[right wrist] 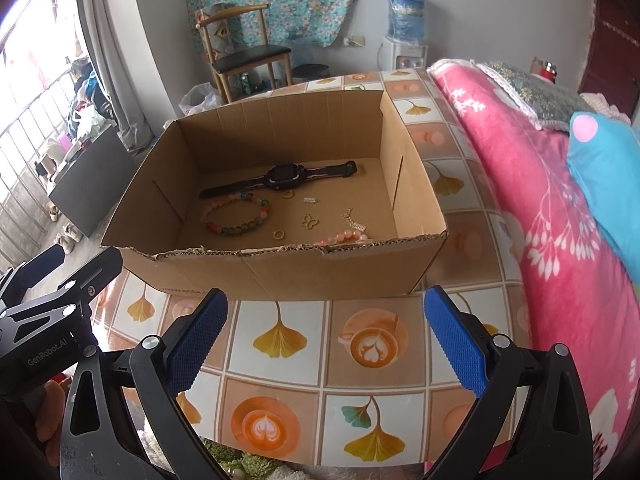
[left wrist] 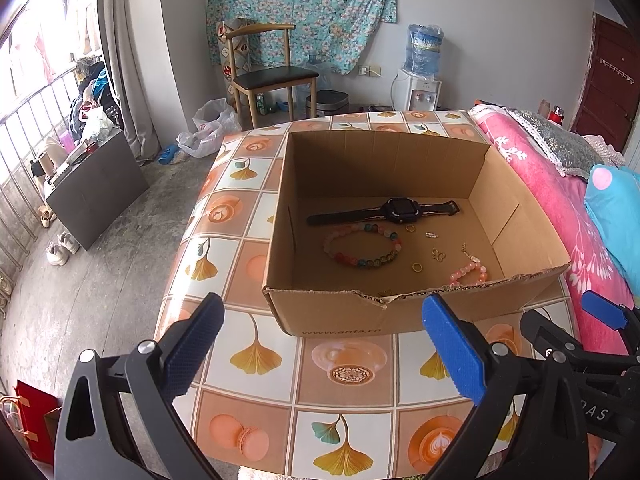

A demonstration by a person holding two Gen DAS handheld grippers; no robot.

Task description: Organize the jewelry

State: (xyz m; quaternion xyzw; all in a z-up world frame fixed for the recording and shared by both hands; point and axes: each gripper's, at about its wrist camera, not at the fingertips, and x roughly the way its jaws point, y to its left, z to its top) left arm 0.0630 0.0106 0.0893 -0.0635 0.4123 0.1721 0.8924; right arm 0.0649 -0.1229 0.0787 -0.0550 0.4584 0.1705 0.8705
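Fingers of my left gripper (left wrist: pixel 322 354) and right gripper (right wrist: pixel 326 344) spread, empty; next, I'd descend vertically onto the beaded bracelet (left wrist: pixel 362 245), lower centre.

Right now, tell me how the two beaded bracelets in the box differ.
The multicolored bracelet mixes pink, red, teal and green beads; the pink bracelet is one color. The multicolored one makes a bigger loop in full view beside the watch; the pink one is partly hidden behind the front wall. Both lie flat in the cardboard box.
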